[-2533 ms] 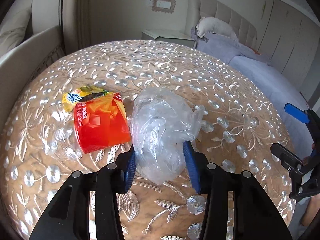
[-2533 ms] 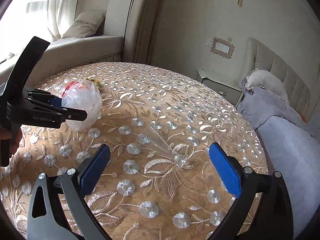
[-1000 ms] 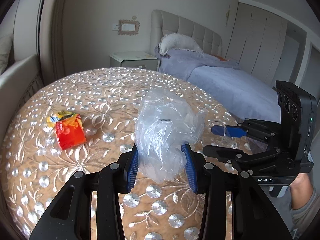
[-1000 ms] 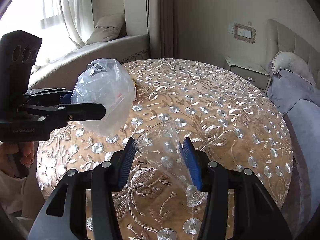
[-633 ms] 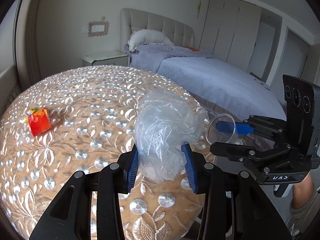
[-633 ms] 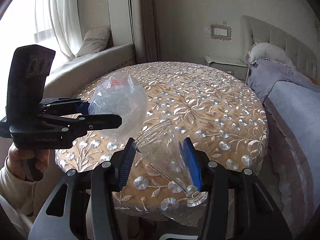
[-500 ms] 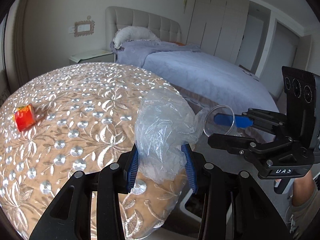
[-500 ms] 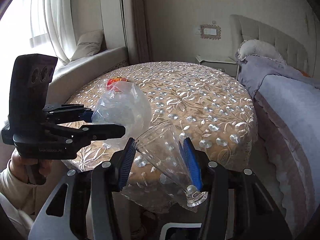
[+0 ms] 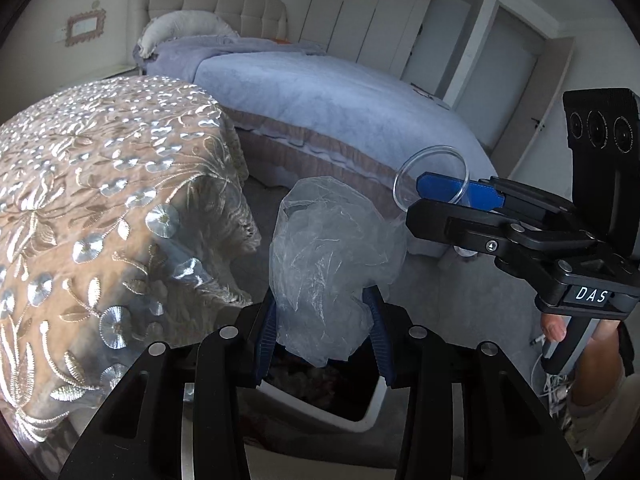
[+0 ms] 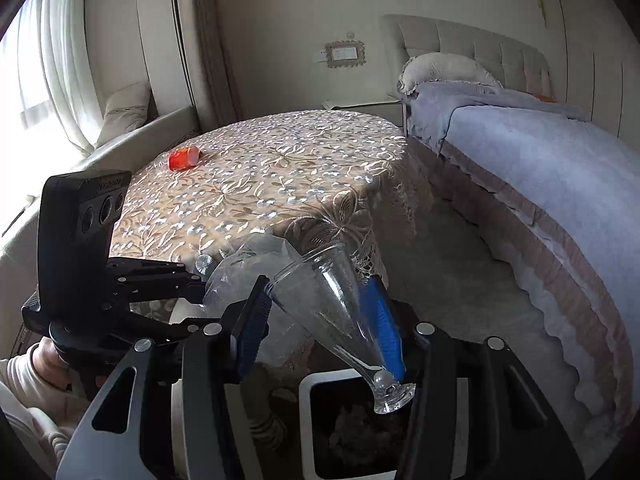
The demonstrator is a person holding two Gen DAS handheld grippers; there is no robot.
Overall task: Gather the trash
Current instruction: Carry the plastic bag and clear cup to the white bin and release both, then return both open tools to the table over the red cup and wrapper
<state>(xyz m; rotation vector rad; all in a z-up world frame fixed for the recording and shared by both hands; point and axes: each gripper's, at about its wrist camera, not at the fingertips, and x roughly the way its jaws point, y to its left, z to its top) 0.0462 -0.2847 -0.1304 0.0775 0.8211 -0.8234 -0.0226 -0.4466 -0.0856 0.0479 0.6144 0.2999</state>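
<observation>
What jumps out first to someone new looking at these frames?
Two clear pieces of trash held off the table: the left hand-held gripper clamps a crumpled plastic bag, the right hand-held gripper a clear plastic goblet, above a white-rimmed bin on the floor. Next, the red packet left on the embroidered tablecloth.

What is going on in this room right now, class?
A person is clearing rubbish with two handheld grippers. The left gripper is shut on a crumpled clear plastic bag, and the right gripper is shut on a clear plastic cup. Both hang beside the table, above a white bin on the floor. A red packet lies on the table, not yet collected.
</observation>
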